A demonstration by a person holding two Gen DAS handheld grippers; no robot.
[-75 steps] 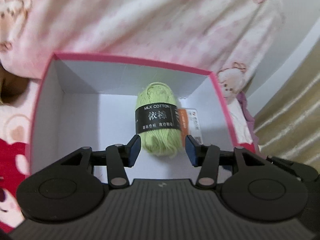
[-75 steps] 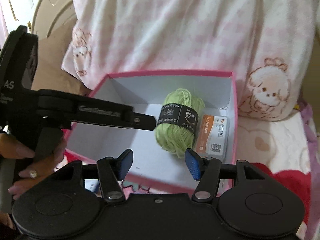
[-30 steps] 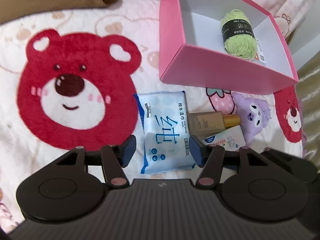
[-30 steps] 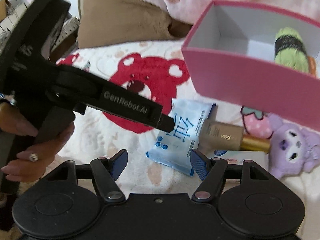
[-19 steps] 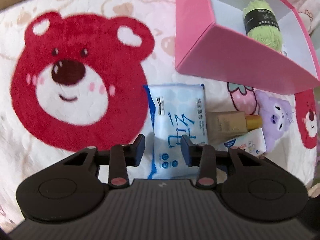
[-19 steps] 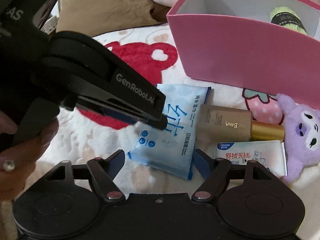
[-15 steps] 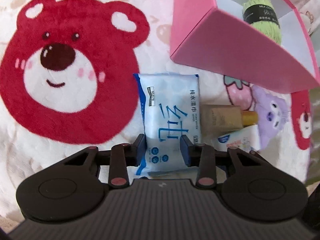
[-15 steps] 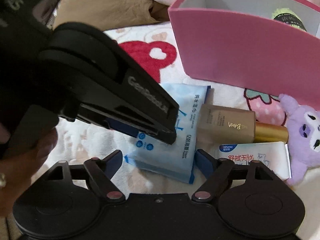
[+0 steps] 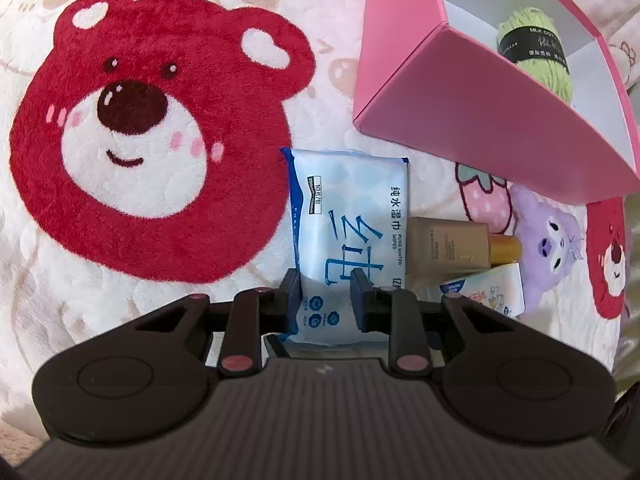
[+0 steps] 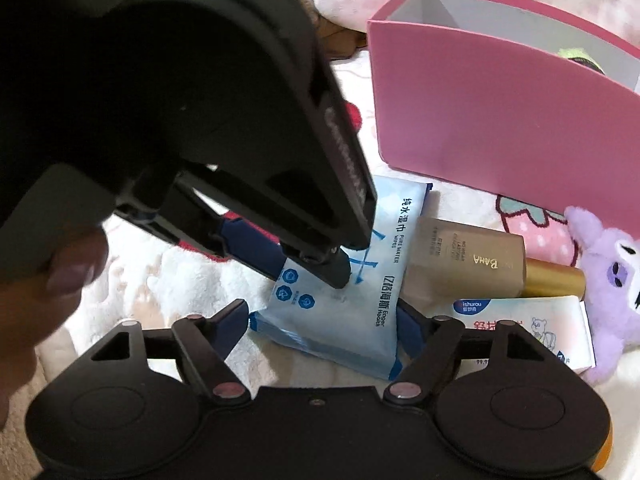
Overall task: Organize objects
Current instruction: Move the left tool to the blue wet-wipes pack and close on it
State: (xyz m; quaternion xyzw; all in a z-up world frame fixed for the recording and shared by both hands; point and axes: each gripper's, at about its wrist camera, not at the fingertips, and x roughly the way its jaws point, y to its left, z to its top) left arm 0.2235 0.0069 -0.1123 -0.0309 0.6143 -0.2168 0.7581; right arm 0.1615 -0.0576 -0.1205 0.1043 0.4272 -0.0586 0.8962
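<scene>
A blue pack of wet wipes [image 9: 344, 216] lies on the bear-print blanket. My left gripper [image 9: 326, 294] is shut on the wipes pack's near end; it also shows from the side in the right wrist view [image 10: 320, 268], pinching the wipes pack [image 10: 360, 300]. My right gripper [image 10: 322, 326] is open, its fingers on either side of the pack's near end. A pink box [image 9: 460, 108] stands behind, holding a green yarn ball [image 9: 536, 52].
A beige tube with a gold cap [image 9: 452, 248] and a white wipes carton [image 9: 484, 288] lie right of the pack. A purple plush toy [image 10: 612, 280] lies to the right. The pink box wall [image 10: 500, 120] rises behind.
My left gripper has come down from over the box to the wipes pack and closed on it. My right gripper has lowered toward the same pack and stays open.
</scene>
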